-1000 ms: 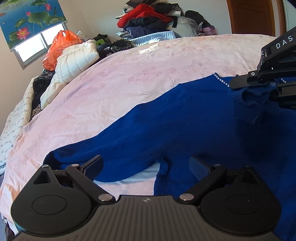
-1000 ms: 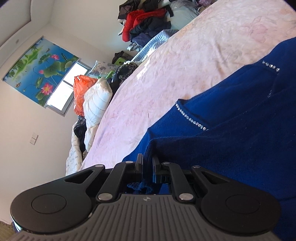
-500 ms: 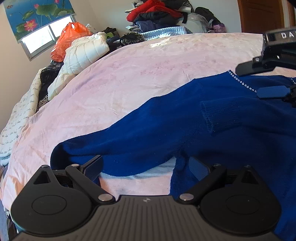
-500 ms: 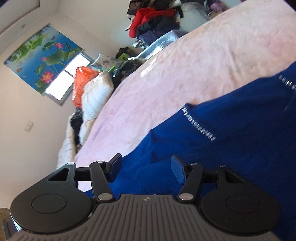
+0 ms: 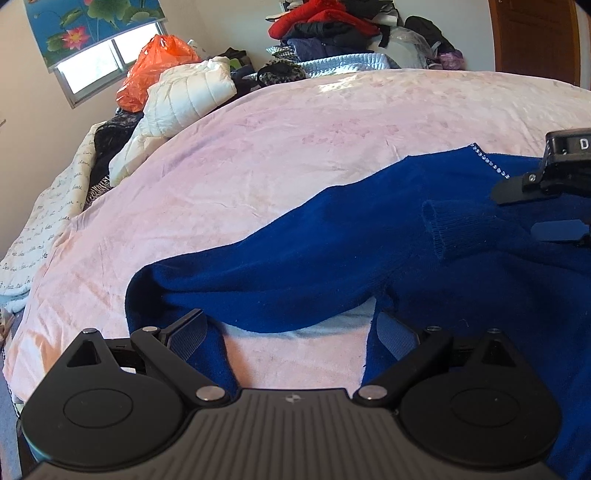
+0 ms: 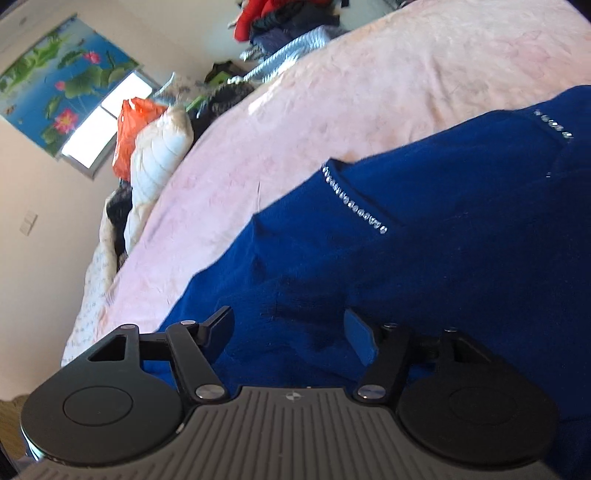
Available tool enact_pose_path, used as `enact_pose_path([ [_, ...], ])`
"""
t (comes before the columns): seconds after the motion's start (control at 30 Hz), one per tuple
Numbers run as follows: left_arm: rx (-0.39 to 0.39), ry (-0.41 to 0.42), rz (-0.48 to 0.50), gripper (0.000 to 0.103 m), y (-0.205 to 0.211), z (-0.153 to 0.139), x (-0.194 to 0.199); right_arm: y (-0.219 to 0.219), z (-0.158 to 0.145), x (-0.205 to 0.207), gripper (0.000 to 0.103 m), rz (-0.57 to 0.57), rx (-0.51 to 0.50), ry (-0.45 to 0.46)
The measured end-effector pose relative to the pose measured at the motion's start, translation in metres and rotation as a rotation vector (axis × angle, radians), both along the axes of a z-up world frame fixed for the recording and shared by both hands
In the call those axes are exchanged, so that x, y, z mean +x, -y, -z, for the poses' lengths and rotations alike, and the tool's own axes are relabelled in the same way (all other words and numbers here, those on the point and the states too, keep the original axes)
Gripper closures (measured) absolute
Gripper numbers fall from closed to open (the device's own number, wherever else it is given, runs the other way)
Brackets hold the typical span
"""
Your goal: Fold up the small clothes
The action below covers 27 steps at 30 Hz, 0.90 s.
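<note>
A pink bedspread point(image 5: 295, 140) covers the bed, with a heap of clothes point(image 5: 332, 29) along its far side, a white puffer jacket point(image 5: 184, 96) and an orange plastic bag point(image 5: 155, 70) to the far left, and a lotus-print blind point(image 5: 92, 26) over the window.

A dark blue knit sweater point(image 5: 332, 236) lies spread on the bedspread, directly ahead of both grippers. In the left wrist view, one sleeve runs out toward the left finger, while a ribbed cuff point(image 5: 436, 232) lies folded onto the body, ahead and right of the jaws. A line of rhinestone trim point(image 6: 354, 203) runs along the neckline, ahead of the right jaws.

The left gripper point(image 5: 295, 328) has its jaws spread wide and grips nothing; sweater fabric lies under each fingertip and bare bedspread shows between them. The right gripper point(image 6: 291, 328) is likewise wide open and empty, low over the sweater's body. It shows at the right edge of the left wrist view, beyond the cuff.
</note>
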State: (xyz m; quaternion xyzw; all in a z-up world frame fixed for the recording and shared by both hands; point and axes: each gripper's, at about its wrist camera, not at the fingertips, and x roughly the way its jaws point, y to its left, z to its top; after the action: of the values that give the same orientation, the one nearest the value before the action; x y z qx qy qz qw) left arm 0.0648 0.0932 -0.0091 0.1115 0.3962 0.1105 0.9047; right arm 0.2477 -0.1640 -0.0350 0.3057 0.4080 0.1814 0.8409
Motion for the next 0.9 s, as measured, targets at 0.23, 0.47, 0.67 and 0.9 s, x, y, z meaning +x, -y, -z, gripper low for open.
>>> enact_pose_path([
  [0.23,-0.008,-0.002,-0.014,0.003,-0.006,-0.002,-0.007,-0.015,-0.024,-0.023,0.033,-0.052,-0.033,0.088],
  [0.47,0.06,-0.001,-0.014,0.003,-0.02,-0.001,-0.03,-0.036,-0.029,-0.039,0.03,-0.11,-0.047,0.104],
  [0.67,0.177,-0.065,-0.049,0.004,-0.065,0.02,-0.069,-0.063,-0.032,-0.049,0.027,-0.178,-0.081,0.124],
  [0.9,0.384,-0.032,-0.123,0.002,-0.105,0.024,-0.094,-0.103,-0.037,-0.06,0.027,-0.281,-0.125,0.152],
])
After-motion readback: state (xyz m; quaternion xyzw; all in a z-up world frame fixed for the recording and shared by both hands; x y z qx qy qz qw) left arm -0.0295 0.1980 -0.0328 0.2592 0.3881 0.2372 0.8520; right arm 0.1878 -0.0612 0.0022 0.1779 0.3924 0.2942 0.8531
